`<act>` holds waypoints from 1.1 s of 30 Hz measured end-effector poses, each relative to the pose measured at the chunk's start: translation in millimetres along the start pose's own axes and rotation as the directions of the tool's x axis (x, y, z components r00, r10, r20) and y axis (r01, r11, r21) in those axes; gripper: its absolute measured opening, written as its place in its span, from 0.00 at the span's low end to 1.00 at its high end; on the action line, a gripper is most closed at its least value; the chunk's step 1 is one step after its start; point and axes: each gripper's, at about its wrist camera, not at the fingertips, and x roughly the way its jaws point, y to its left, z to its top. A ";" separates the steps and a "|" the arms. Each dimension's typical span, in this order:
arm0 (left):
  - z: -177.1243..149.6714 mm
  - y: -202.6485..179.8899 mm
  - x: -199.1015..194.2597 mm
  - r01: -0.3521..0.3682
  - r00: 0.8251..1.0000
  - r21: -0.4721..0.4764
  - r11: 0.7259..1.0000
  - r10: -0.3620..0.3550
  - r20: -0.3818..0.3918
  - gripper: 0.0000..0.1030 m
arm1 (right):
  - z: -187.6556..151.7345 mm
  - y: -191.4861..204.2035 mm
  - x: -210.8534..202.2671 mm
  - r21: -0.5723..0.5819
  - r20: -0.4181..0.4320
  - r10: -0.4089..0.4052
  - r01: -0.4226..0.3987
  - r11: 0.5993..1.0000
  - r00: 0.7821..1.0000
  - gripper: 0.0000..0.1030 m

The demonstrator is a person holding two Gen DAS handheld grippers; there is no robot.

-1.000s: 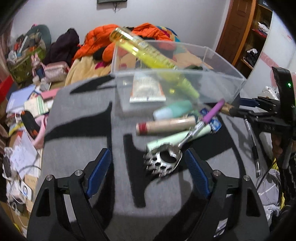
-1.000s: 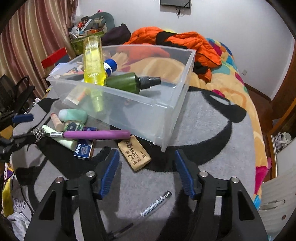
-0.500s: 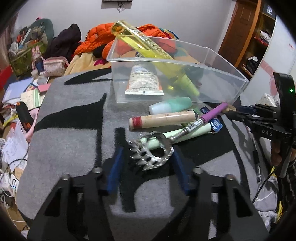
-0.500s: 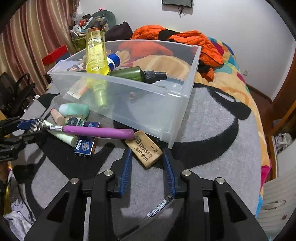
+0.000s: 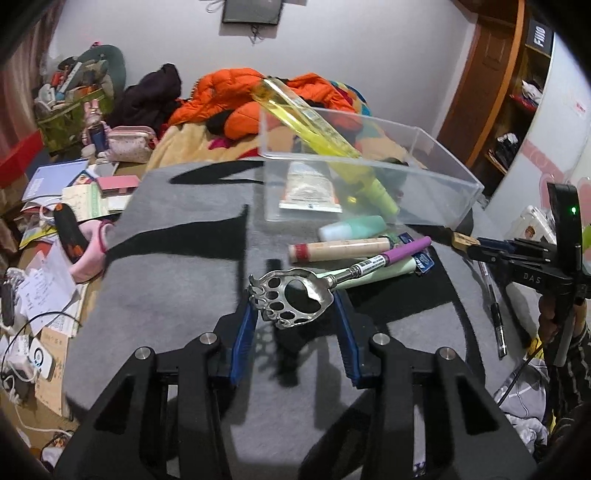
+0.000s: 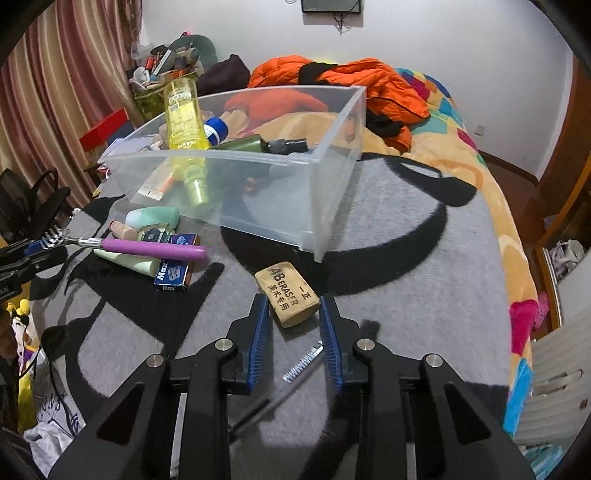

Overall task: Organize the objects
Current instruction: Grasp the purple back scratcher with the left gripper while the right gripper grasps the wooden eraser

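Left gripper (image 5: 295,321) narrowed from wide and clamped on back scratcher (image 5: 291,299) claw; right gripper (image 6: 293,325) likewise narrowed, astride eraser (image 6: 288,293), contact unclear. 2 pickups judged imminent.

It was a lived-in bedroom at home. A grey and black blanket (image 6: 406,266) covered a bed, with orange jackets (image 6: 354,77) and a colourful quilt (image 6: 461,155) heaped behind. Striped curtains (image 6: 55,92), a wooden door (image 5: 480,85), and what seemed a wall-mounted screen (image 6: 330,5) surrounded it.
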 end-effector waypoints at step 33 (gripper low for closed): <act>2.9 -63.6 52.1 0.138 0.970 0.384 0.913 -0.045 -0.241 0.26 | 8.4 15.4 -22.9 0.016 0.061 0.072 -0.073 0.997 0.996 0.23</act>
